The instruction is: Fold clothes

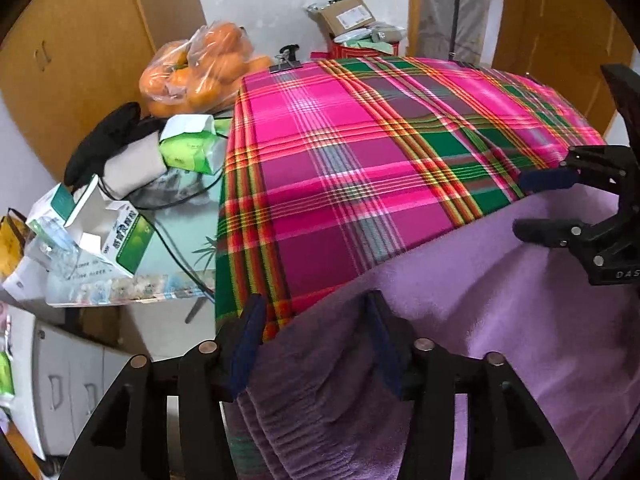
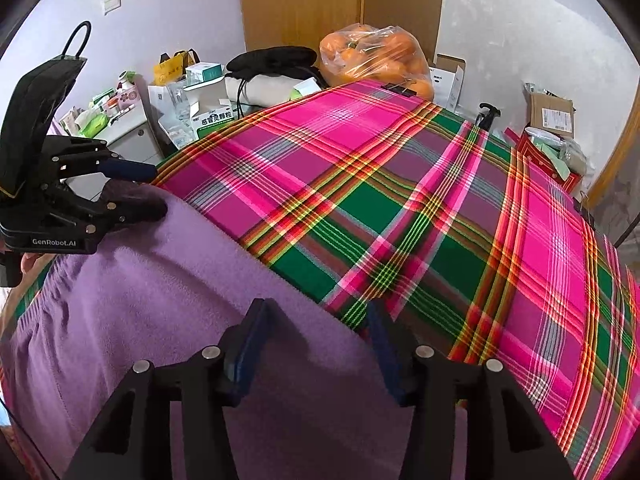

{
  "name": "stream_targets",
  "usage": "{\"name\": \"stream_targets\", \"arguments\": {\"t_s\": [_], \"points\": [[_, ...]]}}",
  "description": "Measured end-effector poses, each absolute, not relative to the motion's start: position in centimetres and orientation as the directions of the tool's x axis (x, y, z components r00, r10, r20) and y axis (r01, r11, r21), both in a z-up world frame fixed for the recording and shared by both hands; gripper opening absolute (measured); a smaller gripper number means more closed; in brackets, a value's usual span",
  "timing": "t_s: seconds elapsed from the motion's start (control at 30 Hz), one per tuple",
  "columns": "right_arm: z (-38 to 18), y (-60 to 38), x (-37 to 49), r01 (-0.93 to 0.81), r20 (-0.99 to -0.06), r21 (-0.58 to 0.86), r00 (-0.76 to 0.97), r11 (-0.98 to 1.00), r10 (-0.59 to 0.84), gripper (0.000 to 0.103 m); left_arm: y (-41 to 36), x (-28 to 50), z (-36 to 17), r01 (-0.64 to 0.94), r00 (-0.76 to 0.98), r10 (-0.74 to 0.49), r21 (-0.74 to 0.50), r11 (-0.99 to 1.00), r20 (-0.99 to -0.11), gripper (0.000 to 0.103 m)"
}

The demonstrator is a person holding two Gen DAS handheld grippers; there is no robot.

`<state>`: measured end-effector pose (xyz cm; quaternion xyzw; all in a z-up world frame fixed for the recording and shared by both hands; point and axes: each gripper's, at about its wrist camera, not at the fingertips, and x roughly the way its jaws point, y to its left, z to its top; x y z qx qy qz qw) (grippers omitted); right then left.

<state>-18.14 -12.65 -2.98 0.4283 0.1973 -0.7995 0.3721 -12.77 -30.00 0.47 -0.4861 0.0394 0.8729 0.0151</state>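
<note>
Fold starting: left gripper (image 1: 316,316) open astride soft purple fleece garment (image 1: 520,300), right gripper (image 2: 316,320) open above it, seemingly untouching; next, pinch edges.

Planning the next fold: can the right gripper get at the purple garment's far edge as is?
Probably yes: the right gripper hangs open over the purple garment, nothing lying between.

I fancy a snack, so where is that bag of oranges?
The bag of oranges sits at the far edge of the plaid cloth, beside a black binder clip, in front of the wooden wardrobe.
</note>
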Motion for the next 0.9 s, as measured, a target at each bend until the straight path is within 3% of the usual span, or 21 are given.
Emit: {"name": "stream_targets", "arguments": {"t_s": [0.13, 0.2, 0.27, 0.33, 0.47, 0.9], "points": [[-2.8, -13.1, -17.6, 0.783, -0.836, 0.001, -0.341, -0.622, -0.43, 0.028, -30.4, -12.9, 0.4, -0.076, -0.521, 0.03, 0.011, -0.997, -0.853, 0.043], [-2.8, -13.4, -17.1, 0.794, -0.837, 0.001, -0.332, -0.608, -0.435, 0.016, -30.1, -12.7, 0.4, -0.098, -0.524, 0.046, 0.006, -0.995, -0.851, 0.031], [-2.8, -13.7, -16.8, 0.801, -0.836, -0.003, -0.329, -0.598, -0.438, 0.011, -29.5, -12.5, 0.4, -0.129, -0.528, 0.051, 0.02, -0.991, -0.848, 0.016], [-2.8, -13.8, -16.6, 0.798, -0.836, -0.015, -0.34, -0.602, -0.43, 0.011, -28.9, -12.5, 0.4, -0.146, -0.524, 0.055, 0.026, -0.989, -0.85, 0.009], [-2.5, -14.3, -15.8, 0.782, -0.848, -0.06, -0.368, -0.621, -0.382, 0.005, -28.7, -12.5, 0.6, -0.113, -0.521, 0.034, 0.029, -0.993, -0.853, 0.006], [2.4, -13.0, -11.0, 0.725, -0.754, -0.151, -0.524, -0.672, -0.396, 0.004, -27.3, -8.6, 5.0, -0.092, -0.64, -0.007, 0.087, -0.992, -0.769, 0.005]]}}
